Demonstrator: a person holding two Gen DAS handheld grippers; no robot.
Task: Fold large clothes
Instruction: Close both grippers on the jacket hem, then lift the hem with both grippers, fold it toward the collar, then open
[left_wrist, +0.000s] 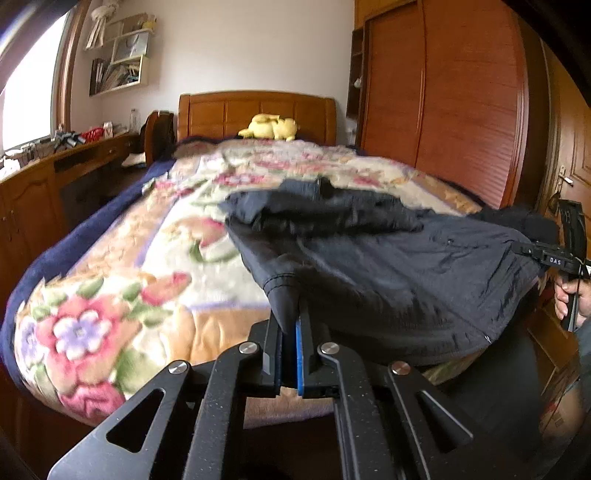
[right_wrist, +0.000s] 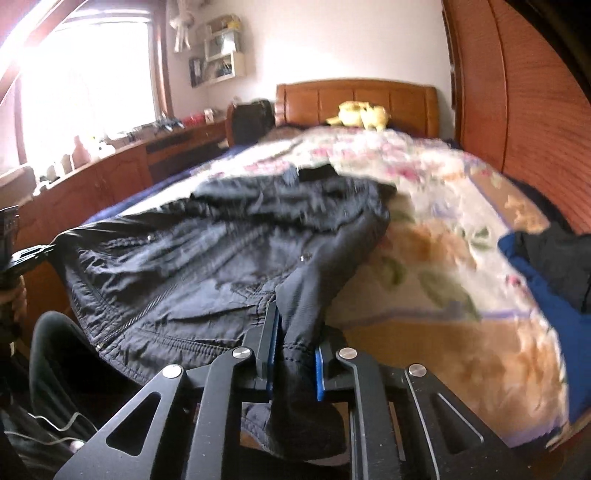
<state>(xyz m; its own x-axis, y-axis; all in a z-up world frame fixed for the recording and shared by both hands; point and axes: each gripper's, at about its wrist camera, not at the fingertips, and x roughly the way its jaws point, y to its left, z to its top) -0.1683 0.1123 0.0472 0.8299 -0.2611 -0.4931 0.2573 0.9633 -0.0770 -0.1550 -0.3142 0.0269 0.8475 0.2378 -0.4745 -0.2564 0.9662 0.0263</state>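
Note:
A large black jacket (left_wrist: 388, 266) lies across the near end of a bed with a floral blanket (left_wrist: 147, 258). Its near edge is raised off the blanket. My left gripper (left_wrist: 291, 314) is shut on the jacket's left hem corner. My right gripper (right_wrist: 295, 332) is shut on a thick fold of the jacket (right_wrist: 207, 266) at its right corner, with cloth hanging down between the blue pads. In the left wrist view the right gripper (left_wrist: 554, 258) shows at the far right, held in a hand. The left gripper (right_wrist: 22, 254) appears at the left edge of the right wrist view.
A yellow plush toy (left_wrist: 269, 127) sits by the wooden headboard (left_wrist: 258, 110). A wooden wardrobe (left_wrist: 443, 110) stands right of the bed, a cluttered desk (left_wrist: 55, 155) left of it. Blue and dark clothes (right_wrist: 546, 273) lie on the bed's right side.

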